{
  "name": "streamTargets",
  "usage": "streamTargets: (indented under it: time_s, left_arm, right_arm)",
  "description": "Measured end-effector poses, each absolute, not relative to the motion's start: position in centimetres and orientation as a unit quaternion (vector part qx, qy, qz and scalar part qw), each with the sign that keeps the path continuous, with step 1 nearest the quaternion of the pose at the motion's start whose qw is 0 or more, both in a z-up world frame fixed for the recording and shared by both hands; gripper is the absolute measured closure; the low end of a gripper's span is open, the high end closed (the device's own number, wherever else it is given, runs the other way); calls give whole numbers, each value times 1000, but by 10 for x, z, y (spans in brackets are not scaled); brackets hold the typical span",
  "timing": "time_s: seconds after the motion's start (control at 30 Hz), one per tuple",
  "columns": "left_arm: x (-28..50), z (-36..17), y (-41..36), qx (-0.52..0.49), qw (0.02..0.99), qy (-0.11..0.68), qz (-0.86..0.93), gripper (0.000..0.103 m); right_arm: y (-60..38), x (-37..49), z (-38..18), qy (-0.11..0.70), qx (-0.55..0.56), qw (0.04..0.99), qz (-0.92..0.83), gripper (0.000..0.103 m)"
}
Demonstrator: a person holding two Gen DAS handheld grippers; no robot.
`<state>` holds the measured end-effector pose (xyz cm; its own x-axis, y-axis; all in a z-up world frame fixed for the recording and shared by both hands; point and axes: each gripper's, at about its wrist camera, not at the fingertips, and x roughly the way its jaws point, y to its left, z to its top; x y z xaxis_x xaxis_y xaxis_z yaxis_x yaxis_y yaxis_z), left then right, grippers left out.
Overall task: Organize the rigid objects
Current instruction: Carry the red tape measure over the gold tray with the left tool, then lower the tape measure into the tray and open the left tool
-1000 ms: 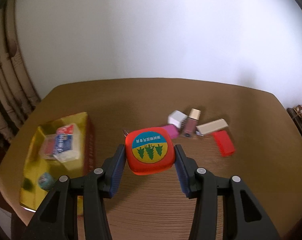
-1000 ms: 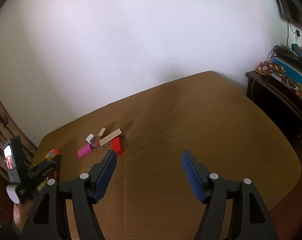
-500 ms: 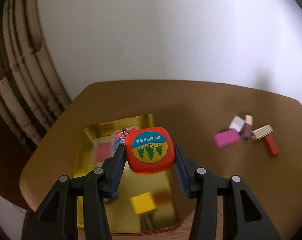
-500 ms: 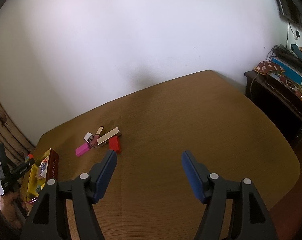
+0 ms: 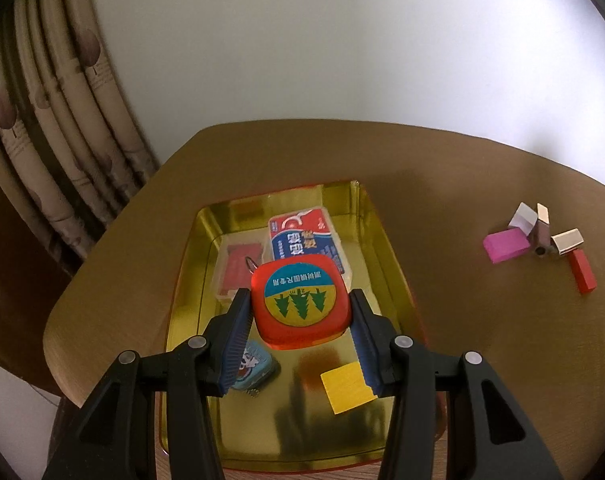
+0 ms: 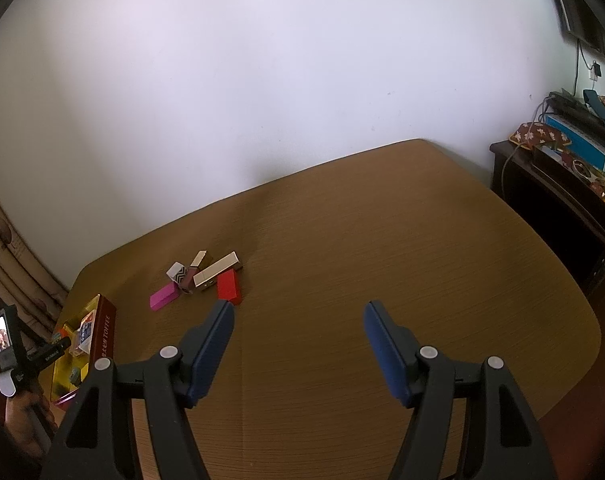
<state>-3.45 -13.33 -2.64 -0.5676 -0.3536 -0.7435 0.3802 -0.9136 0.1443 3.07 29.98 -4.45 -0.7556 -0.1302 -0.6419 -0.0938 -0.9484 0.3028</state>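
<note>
My left gripper [image 5: 300, 320] is shut on a red tape measure [image 5: 300, 306] with a blue and yellow label, held above the gold tin tray [image 5: 386, 240]. In the tray lie a blue-red card box [image 5: 304, 240], a red item in a clear case [image 5: 234, 268], a small blue tin [image 5: 254, 364] and a yellow block [image 5: 348, 386]. My right gripper [image 6: 298, 344] is open and empty above the brown table [image 6: 382, 260]. A cluster lies on the table: pink block [image 6: 164, 296], red block [image 6: 228, 286], cream bar [image 6: 216, 270], lip gloss [image 6: 192, 270], white cube [image 6: 177, 272].
The tray [image 6: 102, 332] sits at the table's left end near a curtain [image 5: 50, 120]. The left hand-held gripper [image 6: 26, 360] shows in the right wrist view. A dark cabinet [image 6: 562, 208] with clutter stands beyond the table's right edge. A white wall lies behind.
My left gripper has carried the red tape measure leftward from near the cluster to above the tray and lower toward it. My right gripper has stayed still and open.
</note>
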Motion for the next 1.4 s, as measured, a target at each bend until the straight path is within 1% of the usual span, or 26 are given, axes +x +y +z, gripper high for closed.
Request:
streamTargets:
  time_s: [0.63, 0.87, 1.13, 1.4]
  left_arm:
    - [-28, -35, -145, 427, 214, 23, -878, 59]
    - [-24, -30, -149, 422, 213, 32, -881, 59]
    - [-30, -16, -180, 419, 211, 77, -880, 59]
    - [-71, -2, -217, 429, 215, 114, -870, 59]
  right_arm:
    - [298, 28, -45, -156, 353, 12, -923, 34]
    - [301, 27, -46, -165, 357, 14, -919, 34]
    - [297, 27, -47, -157, 359, 18, -920, 34]
    - [293, 24, -52, -149, 367, 18, -918, 34]
